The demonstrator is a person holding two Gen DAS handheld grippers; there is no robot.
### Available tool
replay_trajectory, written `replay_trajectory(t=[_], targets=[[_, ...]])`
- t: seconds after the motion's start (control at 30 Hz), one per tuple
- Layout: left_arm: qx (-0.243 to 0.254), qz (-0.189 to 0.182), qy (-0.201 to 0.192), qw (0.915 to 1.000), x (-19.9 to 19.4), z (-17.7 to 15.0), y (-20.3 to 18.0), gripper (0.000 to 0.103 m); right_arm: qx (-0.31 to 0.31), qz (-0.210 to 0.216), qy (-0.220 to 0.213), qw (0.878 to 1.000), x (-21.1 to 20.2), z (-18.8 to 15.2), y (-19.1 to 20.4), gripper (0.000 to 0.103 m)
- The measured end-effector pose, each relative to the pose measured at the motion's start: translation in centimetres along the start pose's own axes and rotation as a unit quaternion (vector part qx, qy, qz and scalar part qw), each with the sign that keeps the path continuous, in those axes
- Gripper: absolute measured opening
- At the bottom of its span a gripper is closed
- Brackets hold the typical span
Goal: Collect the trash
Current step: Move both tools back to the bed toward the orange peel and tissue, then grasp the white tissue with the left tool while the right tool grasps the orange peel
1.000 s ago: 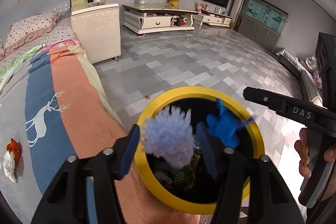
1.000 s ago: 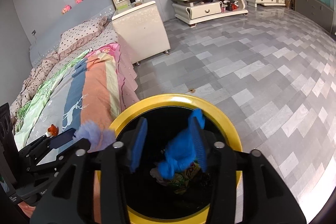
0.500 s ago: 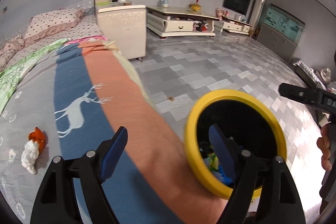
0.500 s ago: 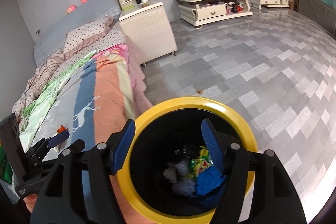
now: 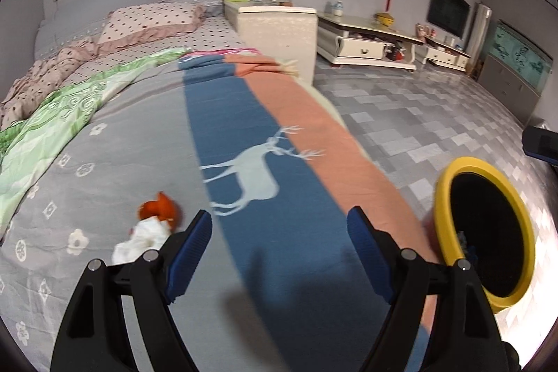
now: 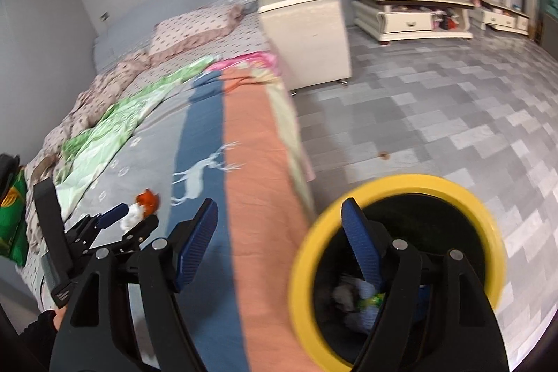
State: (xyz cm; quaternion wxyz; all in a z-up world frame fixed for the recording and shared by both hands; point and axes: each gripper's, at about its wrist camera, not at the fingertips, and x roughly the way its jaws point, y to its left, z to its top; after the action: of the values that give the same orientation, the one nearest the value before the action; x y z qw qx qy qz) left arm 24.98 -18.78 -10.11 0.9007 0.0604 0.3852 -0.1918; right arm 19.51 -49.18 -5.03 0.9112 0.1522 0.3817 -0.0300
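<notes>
A yellow-rimmed black trash bin [image 5: 446, 183] stands on the floor beside the bed; it also shows in the right wrist view [image 6: 411, 182], with blue, white and green trash inside [image 6: 366, 302]. An orange and white crumpled scrap [image 5: 153, 222] lies on the grey bedspread, seen also in the right wrist view [image 6: 141, 204]. My left gripper [image 5: 279, 250] is open and empty above the bed, the scrap just left of its left finger. My right gripper [image 6: 279, 239] is open and empty, its right finger over the bin's rim. The left gripper [image 6: 125, 220] shows in the right wrist view near the scrap.
The bed [image 5: 244, 114] has a grey, blue and salmon blanket with a deer print. A cream nightstand [image 5: 279, 33] stands at its head. A low TV cabinet [image 5: 366, 44] is against the far wall. Grey tiled floor [image 6: 453, 100] lies to the right.
Both grippers dropped their blue and pale fuzzy trash into the bin and opened wide. Both have swung left from the bin toward the bed; the left one now hangs near the orange scrap.
</notes>
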Motion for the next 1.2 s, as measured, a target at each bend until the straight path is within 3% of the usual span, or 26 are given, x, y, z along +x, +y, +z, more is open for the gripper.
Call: replay_trajectory(t=[0.43,0.7,0.97,1.13,1.2], targets=[[-0.047,0.058,-0.007,0.9972,0.1,-1.0,10.0,0.076,-0.037,0.082,0.086,0.992,11.2,3.7,12.4,0.07],[-0.063,0.056,0.009,0.9964,2.1,-2.4,13.2,0.076,-0.065,0.117,0.161,0.978,18.8,4.2,19.6,0.07],[-0.062,0.033,0.023,0.9973,5.3,-3.0,13.8,0.076,-0.07,0.123,0.225,0.964,24.2,3.6,22.5,0.07],[-0.06,0.02,0.029,0.9975,6.5,-3.5,14.1,0.056,-0.06,0.133,0.259,0.955,27.1,3.3,23.2,0.068],[-0.06,0.01,0.033,0.9976,6.9,-3.8,14.2,0.041,-0.065,0.132,0.268,0.952,27.9,3.1,23.5,0.065]])
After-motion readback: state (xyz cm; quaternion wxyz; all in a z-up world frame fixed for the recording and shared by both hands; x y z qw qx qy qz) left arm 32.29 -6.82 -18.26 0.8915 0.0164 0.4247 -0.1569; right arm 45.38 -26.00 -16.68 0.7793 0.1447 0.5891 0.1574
